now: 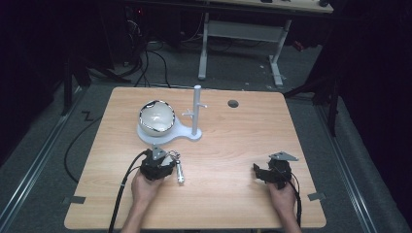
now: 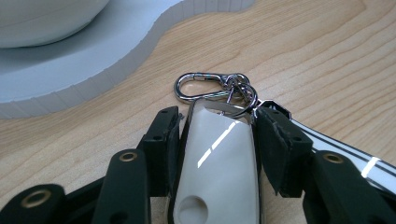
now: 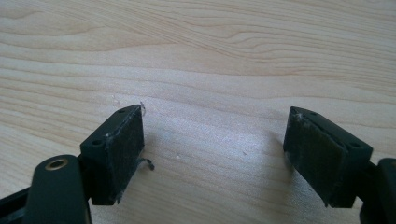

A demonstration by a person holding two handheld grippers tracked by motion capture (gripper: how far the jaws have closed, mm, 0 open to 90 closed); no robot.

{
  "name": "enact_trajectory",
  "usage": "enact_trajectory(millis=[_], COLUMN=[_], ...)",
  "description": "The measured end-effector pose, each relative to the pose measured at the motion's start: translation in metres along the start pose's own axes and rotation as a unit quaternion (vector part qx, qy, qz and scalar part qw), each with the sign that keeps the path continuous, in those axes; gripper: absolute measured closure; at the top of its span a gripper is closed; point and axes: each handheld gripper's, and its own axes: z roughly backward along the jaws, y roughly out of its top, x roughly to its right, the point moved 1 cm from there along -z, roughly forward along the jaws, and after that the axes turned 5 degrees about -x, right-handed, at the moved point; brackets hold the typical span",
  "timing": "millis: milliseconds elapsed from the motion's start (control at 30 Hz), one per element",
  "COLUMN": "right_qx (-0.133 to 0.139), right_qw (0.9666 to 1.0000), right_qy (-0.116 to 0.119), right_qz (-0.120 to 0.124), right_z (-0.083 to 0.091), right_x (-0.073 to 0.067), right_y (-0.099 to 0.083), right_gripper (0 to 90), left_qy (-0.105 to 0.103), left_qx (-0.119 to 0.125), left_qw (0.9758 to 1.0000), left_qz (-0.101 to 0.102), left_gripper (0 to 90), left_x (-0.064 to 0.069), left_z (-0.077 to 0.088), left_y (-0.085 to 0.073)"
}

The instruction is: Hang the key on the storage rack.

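The wooden table (image 1: 233, 145) gives you a wide bare surface, and everything that matters is gathered on its left half. The white stand (image 1: 167, 132) sits there with its flat base carrying a glossy bowl (image 1: 156, 116) and an upright post (image 1: 197, 109) whose short side pegs look meant for hanging something, which is probably why the keychain lies so near it.

Your right gripper (image 1: 265, 173) rests low over bare wood on the right side, well apart from the stand; its jaws stand wide apart with nothing between them, so it seems parked out of the way.

Your left gripper (image 2: 217, 154) is down at the table just in front of the stand's base, and its jaws bracket the white key fob (image 2: 217, 168), the pads pressed or nearly pressed against its two long edges. Gripping it across the narrow width leaves the ring end free ahead of the jaws.

That free end carries the split rings (image 2: 243, 95) and the small metal clasp (image 2: 198, 87), lying on the wood beside the base's edge.
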Motion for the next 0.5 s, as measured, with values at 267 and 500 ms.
enact_trajectory(millis=[267,500], right_qx=[0.0,0.0], right_qw=[1.0,1.0], right_qy=[0.0,0.0], right_qz=[0.0,0.0], right_z=[0.0,0.0], right_x=[0.0,0.0], right_y=[0.0,0.0], right_gripper=[20.4,20.4], left_qy=[-0.014,-0.032], left_qx=[0.022,0.069], left_qw=[0.9996,0.9966], left_qz=[0.011,0.033], left_gripper=[52.1,52.4], left_x=[-0.001,-0.007], left_z=[0.008,0.03], left_y=[0.003,0.007])
